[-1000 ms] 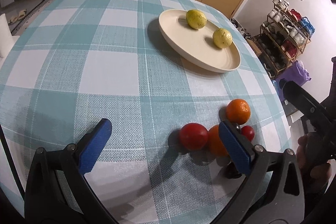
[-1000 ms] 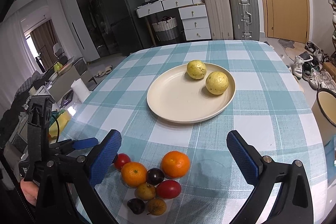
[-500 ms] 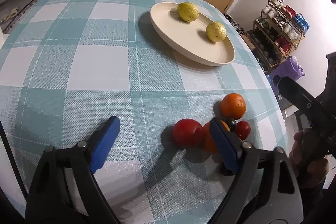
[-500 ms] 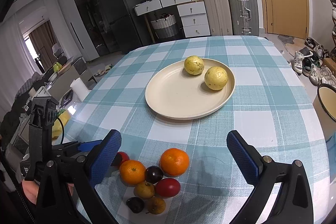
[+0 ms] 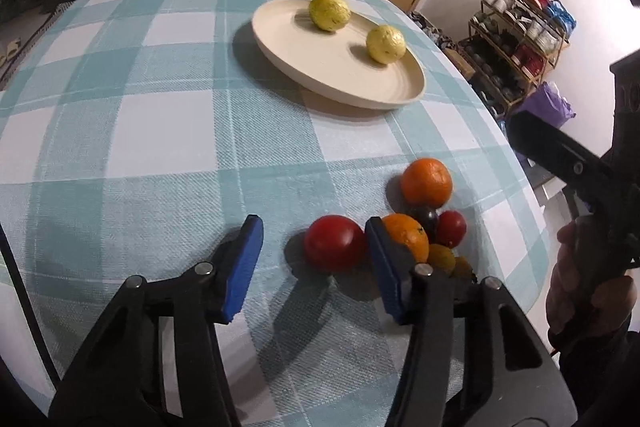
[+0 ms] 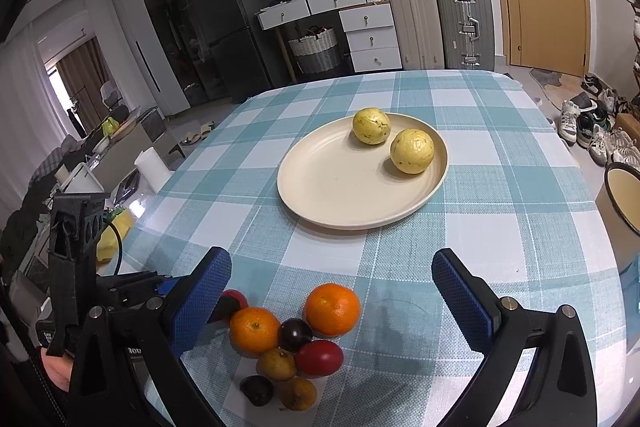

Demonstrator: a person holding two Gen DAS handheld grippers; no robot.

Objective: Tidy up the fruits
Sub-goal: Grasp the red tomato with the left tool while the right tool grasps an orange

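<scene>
A cream plate (image 5: pixel 360 87) (image 6: pixel 328 187) on the checked tablecloth holds two yellow-green fruits (image 5: pixel 330 12) (image 6: pixel 412 151). Near the table's edge lies a cluster: two oranges (image 5: pixel 427 182) (image 6: pixel 333 309), a red tomato (image 5: pixel 335 248) (image 6: pixel 234 301), a smaller red fruit (image 6: pixel 320 357), dark plums (image 6: pixel 295 334) and several small brownish fruits. My left gripper (image 5: pixel 314 259) is open, its jaws on either side of the red tomato, not touching it as far as I can see. My right gripper (image 6: pixel 332 291) is open and empty, above the cluster.
The table edge runs just right of the cluster in the left wrist view. Suitcases (image 6: pixel 440 19), drawers and a door stand beyond the table. A shoe rack (image 5: pixel 516 39) stands to the right. A round bin (image 6: pixel 624 199) sits by the table.
My left gripper has moved forward and right and its jaws have narrowed around the red tomato. My right gripper has barely shifted.
</scene>
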